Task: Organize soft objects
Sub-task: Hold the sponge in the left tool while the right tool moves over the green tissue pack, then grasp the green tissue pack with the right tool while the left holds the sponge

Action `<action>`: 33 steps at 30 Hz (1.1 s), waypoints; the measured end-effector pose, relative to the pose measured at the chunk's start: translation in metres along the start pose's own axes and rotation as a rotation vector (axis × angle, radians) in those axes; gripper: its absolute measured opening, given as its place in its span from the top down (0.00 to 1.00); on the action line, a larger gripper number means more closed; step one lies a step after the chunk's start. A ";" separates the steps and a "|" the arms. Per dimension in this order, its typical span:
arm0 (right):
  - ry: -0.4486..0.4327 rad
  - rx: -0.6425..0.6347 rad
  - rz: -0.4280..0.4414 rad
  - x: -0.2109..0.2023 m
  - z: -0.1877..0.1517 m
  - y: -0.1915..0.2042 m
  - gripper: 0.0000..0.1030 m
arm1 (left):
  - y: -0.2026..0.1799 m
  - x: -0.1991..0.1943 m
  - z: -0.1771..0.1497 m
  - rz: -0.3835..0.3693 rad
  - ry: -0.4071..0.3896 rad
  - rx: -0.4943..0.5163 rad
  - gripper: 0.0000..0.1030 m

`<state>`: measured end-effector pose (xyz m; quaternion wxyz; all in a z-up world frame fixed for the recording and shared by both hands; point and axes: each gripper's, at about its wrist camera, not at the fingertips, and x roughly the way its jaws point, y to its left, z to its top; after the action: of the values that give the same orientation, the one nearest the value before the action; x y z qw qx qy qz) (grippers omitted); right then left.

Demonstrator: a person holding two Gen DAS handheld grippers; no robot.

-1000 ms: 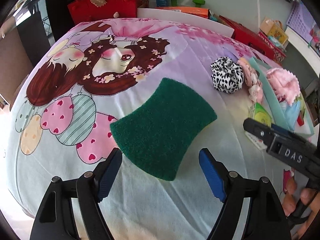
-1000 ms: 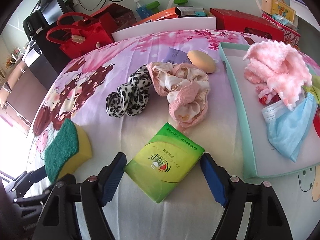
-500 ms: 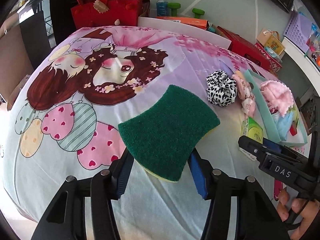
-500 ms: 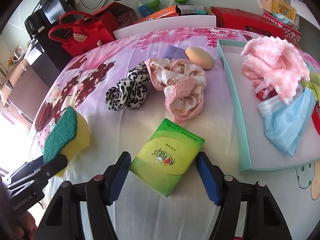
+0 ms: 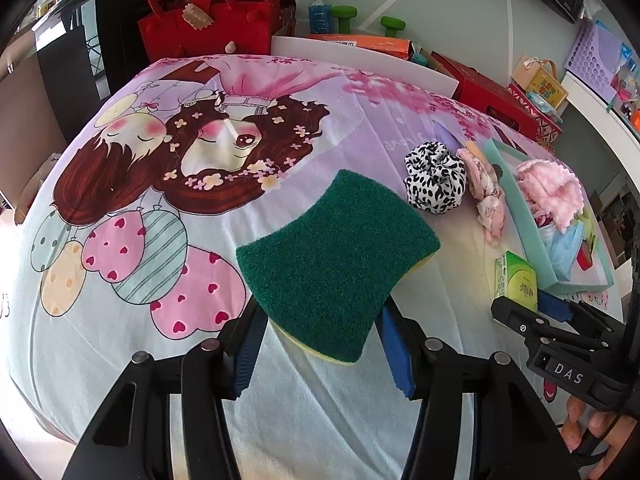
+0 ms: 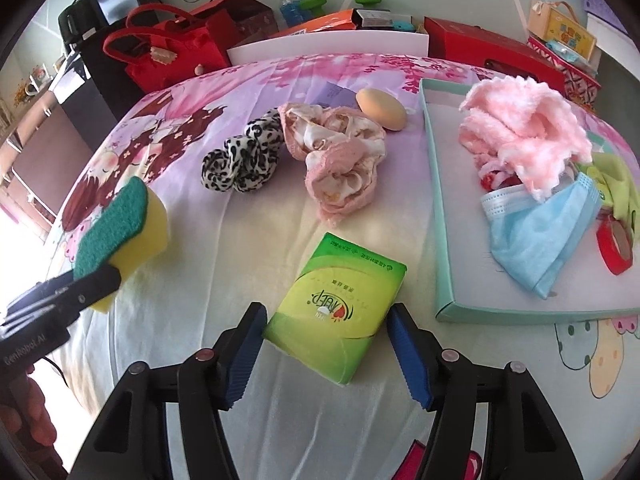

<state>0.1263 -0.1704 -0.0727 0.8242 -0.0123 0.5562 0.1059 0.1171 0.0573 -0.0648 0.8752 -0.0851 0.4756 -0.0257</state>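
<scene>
A green-topped yellow sponge [image 5: 336,256] is gripped by its near end in my left gripper [image 5: 320,316], and the right wrist view shows this sponge [image 6: 120,224] held just off the bedsheet. A green tissue pack [image 6: 336,304] lies flat on the sheet between the blue pads of my right gripper [image 6: 324,316], whose jaws are closing. The left pad is at the pack's corner and a thin gap remains at the right pad. The teal tray [image 6: 440,208] to the right holds a pink fluffy towel [image 6: 524,120] and a blue face mask [image 6: 536,236].
A leopard-print scrunchie [image 6: 240,160], a crumpled pink cloth [image 6: 340,160] and a beige oval pad [image 6: 382,109] lie on the cartoon bedsheet [image 5: 120,184]. Beyond the bed stand a red felt bag [image 5: 208,28], a white board [image 6: 328,44] and red boxes [image 6: 492,48].
The left jaws came together on the sponge and raised it slightly. The right jaws narrowed around the tissue pack, which has stayed on the sheet.
</scene>
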 end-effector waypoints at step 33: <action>-0.040 -0.074 -0.016 -0.028 0.001 0.014 0.40 | -0.007 -0.016 0.006 -0.018 -0.029 0.002 0.45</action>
<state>0.1145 -0.1610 -0.0447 0.8349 -0.0453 0.5352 0.1199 0.1138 0.0534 -0.0474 0.8817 -0.0887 0.4622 -0.0327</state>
